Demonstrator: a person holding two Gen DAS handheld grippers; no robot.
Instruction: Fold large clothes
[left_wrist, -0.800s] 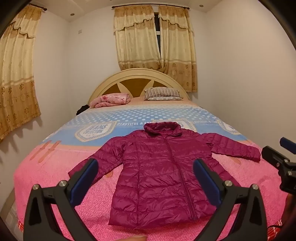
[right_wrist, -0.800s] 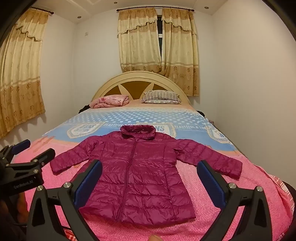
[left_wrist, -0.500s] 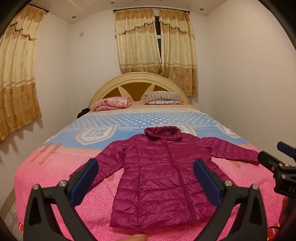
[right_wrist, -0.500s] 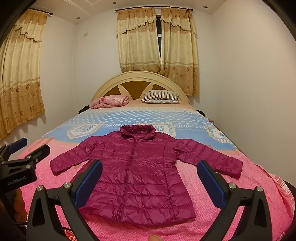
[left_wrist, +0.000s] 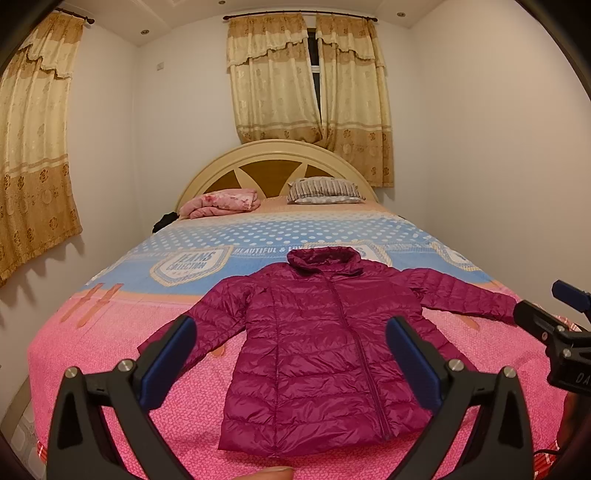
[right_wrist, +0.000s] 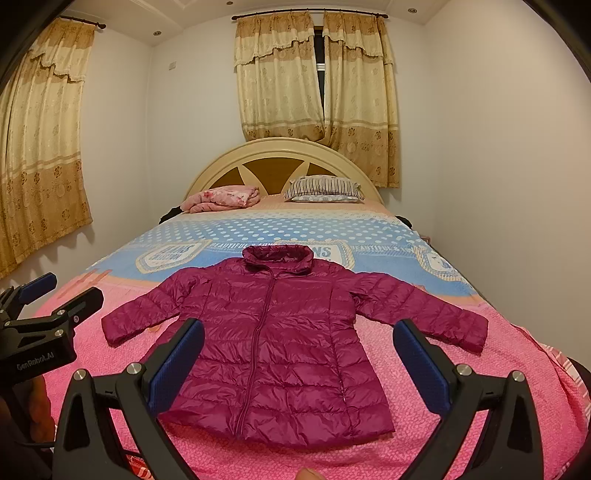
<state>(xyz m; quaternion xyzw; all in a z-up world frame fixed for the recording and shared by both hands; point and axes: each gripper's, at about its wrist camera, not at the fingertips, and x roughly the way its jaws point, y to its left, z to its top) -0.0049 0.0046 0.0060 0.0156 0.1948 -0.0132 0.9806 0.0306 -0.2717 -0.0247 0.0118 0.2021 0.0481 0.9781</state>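
Left wrist view, nearest first: the left gripper (left_wrist: 291, 360) holds its two blue-padded fingers (left_wrist: 168, 360) spread as wide as they go, nothing between them, hanging above the near part of the bed (left_wrist: 110, 332) without touching it. Just beyond lies the magenta puffer jacket (left_wrist: 317, 343) — zipped, front up, hem toward the camera, collar toward the headboard (left_wrist: 277, 155), both sleeves stretched out to the sides on the pink end of the bedspread. At the right edge the right gripper (left_wrist: 554, 314) shows near the jacket's sleeve cuff.

From the right wrist view, the right gripper (right_wrist: 299, 363) is likewise fully open and empty, fingers (right_wrist: 421, 363) over the jacket's (right_wrist: 280, 332) lower half but clear of it. The left gripper (right_wrist: 55, 295) sits at the left edge, apart from the other cuff.

Farther on, the bedspread turns blue with white dots. At the head of the bed rest a folded pink blanket (right_wrist: 221, 195) and a striped pillow (right_wrist: 323, 188), then the curtains (right_wrist: 317, 74).
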